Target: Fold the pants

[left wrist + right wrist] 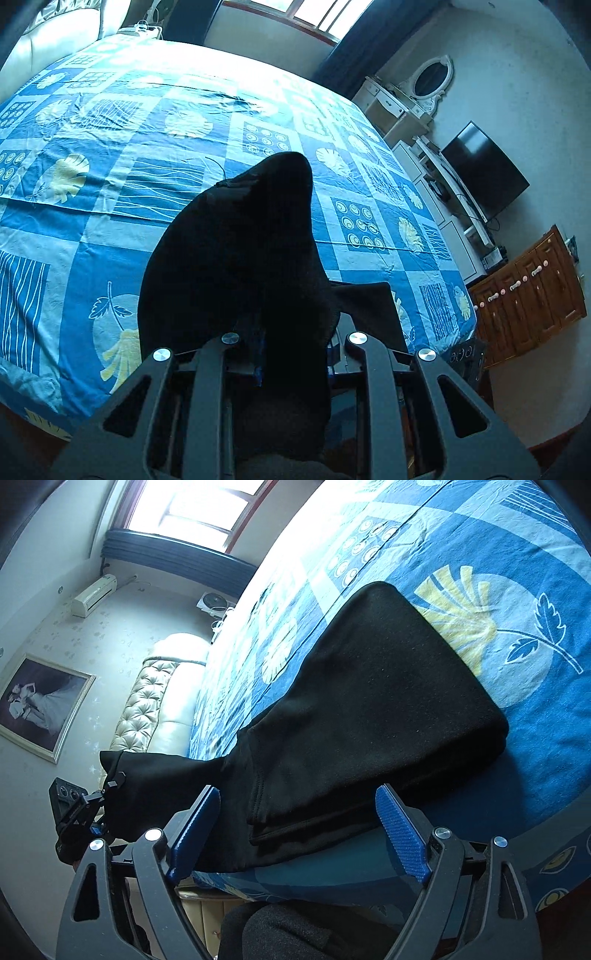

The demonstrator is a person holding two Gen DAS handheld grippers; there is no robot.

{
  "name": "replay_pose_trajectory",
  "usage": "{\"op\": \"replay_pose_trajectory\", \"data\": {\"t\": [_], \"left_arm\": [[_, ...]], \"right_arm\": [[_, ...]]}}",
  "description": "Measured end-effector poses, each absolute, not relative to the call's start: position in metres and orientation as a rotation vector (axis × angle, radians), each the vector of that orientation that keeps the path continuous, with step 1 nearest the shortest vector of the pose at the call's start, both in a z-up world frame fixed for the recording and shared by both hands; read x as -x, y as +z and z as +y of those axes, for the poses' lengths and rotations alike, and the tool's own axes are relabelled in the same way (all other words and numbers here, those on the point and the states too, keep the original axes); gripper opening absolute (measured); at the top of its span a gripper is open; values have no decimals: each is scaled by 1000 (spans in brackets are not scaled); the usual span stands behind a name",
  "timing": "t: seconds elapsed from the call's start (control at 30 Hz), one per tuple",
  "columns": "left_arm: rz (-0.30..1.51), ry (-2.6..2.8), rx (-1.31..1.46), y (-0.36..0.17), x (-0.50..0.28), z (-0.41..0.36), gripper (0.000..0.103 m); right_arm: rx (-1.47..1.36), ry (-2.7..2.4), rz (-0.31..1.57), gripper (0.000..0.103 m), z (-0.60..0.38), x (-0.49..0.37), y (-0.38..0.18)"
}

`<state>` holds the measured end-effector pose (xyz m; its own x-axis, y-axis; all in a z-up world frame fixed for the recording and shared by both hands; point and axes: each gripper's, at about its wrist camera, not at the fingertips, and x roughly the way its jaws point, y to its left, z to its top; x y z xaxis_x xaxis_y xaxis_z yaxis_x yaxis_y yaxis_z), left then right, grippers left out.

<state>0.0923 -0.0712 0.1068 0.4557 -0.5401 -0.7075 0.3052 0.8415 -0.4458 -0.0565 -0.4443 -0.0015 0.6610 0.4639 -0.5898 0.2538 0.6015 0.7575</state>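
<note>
My left gripper (pixel 101 797) fingers clamp one end of the black pants (pixel 369 701) lifted off the bed (pixel 535 738) near edge, right gripper (pixel 299 834) fingers wide, empty; mid-fold, next: carry across.

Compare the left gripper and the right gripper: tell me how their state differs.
The left gripper is shut on the black pants, lifting one end off the bed; the right gripper is open and holds nothing. The left gripper's fingers are buried in cloth; the right gripper's blue fingers are bare, standing either side of the pants' edge. Both point down toward the bed.
</note>
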Motion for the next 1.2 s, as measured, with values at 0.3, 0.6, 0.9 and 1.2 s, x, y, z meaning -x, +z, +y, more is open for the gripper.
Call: {"op": "replay_pose_trajectory", "data": {"t": [0.3,0.6,0.9,1.2], "left_arm": [[946,-416,9,97,-87,-166,21],[942,-329,-202,55,-79,-248,21],[980,-258,-321,5,-80,-290,21],[984,-215,-381,-16,-79,-306,21]], "right_arm": [[-986,77,804,86,-465,64,9],[-990,64,746,86,-496,85,20],[-1103,39,724,86,-529,103,-4],[-1149,43,724,86,-537,115,-17]]}}
